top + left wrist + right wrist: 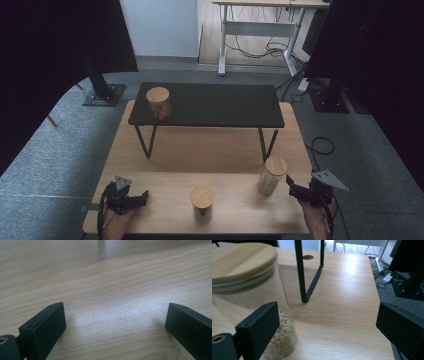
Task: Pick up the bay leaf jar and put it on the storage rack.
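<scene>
A pale wooden table (165,150) is carrying a low black shelf (210,102) on thin legs and three glass jars with wooden lids.

At the left, the left tongs (145,196) are resting low near the front edge, held in a hand coming in from the bottom, and are pointing toward the middle of the table. In the left gripper view their jaws are standing wide apart over bare wood, holding nothing.

On the left end of the shelf a jar (158,102) is standing upright. Near the front centre of the table a second jar (202,202) is standing upright, well apart from both tongs.

Further right, the right-hand jar (272,175), holding pale grains at its bottom, is standing upright in front of the shelf's right leg. The right tongs (290,184) are sitting just beside it, aiming left toward it, jaws spread and empty. In the right gripper view the jar is lying off to the left, partly behind the left jaw and not between the jaws.

The step appears to be the reach for this jar. Next, the right tongs would likely need to swing left until the glass is sitting between the jaws, then close.
</scene>
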A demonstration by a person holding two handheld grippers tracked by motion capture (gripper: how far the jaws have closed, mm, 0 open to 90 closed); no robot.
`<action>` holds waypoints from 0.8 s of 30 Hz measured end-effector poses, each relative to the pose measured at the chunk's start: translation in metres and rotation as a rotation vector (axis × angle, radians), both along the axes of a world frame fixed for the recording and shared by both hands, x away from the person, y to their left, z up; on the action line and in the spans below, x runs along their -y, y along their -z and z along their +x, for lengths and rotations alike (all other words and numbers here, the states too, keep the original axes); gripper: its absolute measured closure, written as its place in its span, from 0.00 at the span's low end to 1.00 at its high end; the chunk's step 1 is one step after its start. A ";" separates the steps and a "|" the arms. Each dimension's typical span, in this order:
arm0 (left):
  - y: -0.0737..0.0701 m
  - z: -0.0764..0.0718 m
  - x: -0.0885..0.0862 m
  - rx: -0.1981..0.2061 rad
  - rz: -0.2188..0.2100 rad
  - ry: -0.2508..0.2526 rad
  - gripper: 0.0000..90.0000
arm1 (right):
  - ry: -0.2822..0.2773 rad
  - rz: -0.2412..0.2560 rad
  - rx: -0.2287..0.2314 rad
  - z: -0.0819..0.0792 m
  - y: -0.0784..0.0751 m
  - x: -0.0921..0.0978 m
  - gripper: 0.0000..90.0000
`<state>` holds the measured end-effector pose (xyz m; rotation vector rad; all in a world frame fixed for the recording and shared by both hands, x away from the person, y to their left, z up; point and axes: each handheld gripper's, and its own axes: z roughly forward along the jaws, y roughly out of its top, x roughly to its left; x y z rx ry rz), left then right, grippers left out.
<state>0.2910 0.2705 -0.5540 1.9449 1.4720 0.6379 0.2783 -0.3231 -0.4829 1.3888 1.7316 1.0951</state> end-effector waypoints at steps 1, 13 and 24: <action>0.000 0.000 0.000 0.000 0.000 -0.001 0.03 | -0.005 0.002 0.003 -0.001 -0.001 -0.001 0.05; 0.000 0.000 0.000 0.000 0.000 -0.001 0.03 | -0.058 0.013 0.029 -0.011 -0.010 -0.012 0.04; 0.000 0.000 0.000 0.000 0.000 -0.002 0.03 | -0.097 0.018 0.046 -0.016 -0.013 -0.023 0.04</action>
